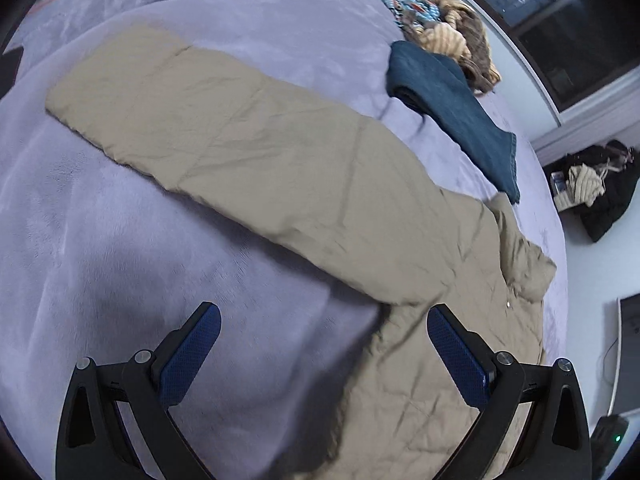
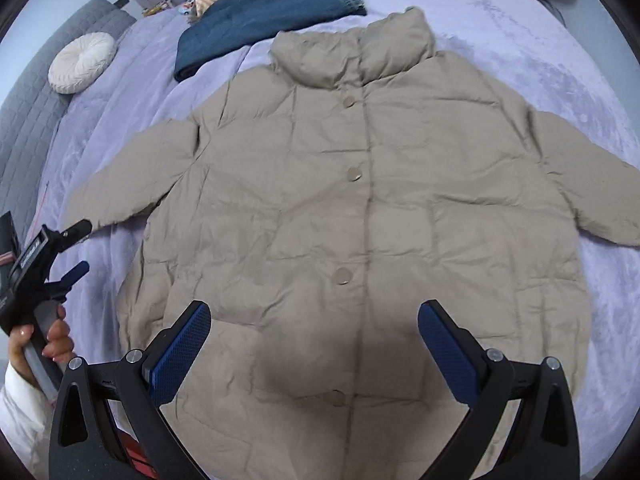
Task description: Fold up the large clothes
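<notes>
Clearly your bed is the folding surface: the beige puffer coat lies flat on it, buttons up, sleeves spread, ready to fold. Its long axis runs from the hem by you toward the collar. Your right gripper hovers above the hem, jaws apart, empty; your left gripper, also spread and empty, hangs near the left sleeve.
</notes>
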